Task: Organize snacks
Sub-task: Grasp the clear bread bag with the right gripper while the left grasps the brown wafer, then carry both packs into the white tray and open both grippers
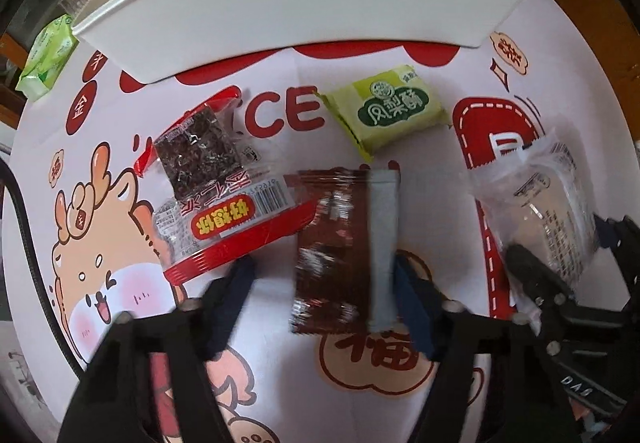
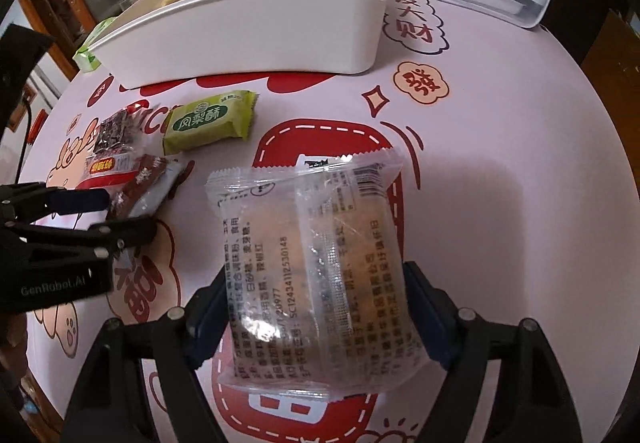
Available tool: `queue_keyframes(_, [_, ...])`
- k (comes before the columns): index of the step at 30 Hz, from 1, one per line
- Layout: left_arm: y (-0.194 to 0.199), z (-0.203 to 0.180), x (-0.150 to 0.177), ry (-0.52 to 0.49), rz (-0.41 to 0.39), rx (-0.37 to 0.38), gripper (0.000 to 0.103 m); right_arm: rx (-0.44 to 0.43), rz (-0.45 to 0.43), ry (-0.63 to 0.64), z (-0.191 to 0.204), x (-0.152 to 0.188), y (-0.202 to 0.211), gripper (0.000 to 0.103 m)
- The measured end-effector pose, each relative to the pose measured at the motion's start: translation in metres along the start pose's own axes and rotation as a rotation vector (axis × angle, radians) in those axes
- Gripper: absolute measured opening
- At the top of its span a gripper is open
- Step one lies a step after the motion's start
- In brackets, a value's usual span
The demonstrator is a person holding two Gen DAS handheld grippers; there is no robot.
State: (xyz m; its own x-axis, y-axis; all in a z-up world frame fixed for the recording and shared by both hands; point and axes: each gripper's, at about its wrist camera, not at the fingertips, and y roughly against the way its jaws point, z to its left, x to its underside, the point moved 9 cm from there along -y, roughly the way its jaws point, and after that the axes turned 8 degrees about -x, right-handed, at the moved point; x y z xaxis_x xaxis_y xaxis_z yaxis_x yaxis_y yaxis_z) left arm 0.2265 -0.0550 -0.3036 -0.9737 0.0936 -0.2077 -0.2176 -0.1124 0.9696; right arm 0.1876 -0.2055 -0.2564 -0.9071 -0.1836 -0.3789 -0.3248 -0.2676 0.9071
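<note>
Right gripper (image 2: 316, 307) is clamped on a clear-wrapped pastry packet (image 2: 308, 267), held above the counter (image 2: 500, 171); its print is partly glare-washed. Left gripper (image 1: 324, 299) is spread wide, straddling a blurred brown snack bar (image 1: 340, 251) lying on the counter, contact unclear. At 12 o'clock the white bin (image 2: 256, 23) hides most of its contents behind its wall; green packet (image 1: 386, 107) and red-edged seaweed pack (image 1: 216, 179) lie loose.

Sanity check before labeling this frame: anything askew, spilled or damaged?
Nothing spilled or torn. The brown packet overlaps the red-trimmed packet instead of lying apart. The green packet lies loose before the bin. The right gripper holds the clear packet; the left gripper straddles the brown one, open.
</note>
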Motion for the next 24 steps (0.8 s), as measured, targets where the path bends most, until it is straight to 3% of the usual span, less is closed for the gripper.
queue_keyframes(1, [0.001, -0.001, -0.001, 0.003, -0.001, -0.001, 0.044, 0.001, 0.0, -0.007, 0.0, 0.0, 0.0, 0.08])
queue_keyframes(5, [0.001, -0.003, 0.0, 0.027, 0.014, 0.002, 0.04, -0.001, 0.003, -0.018, 0.0, 0.001, 0.001, 0.078])
queue_keyframes(16, [0.046, 0.029, 0.007, 0.081, -0.056, 0.002, 0.039, -0.09, 0.04, -0.067, 0.019, 0.013, 0.014, 0.074])
queue_keyframes(19, [0.069, 0.045, 0.005, 0.095, -0.092, 0.0, 0.039, -0.11, 0.025, -0.064, 0.028, 0.004, 0.023, 0.074])
queue_keyframes(24, [0.123, 0.084, -0.024, 0.114, -0.183, -0.01, 0.039, -0.113, -0.053, -0.011, 0.044, -0.037, 0.054, 0.074])
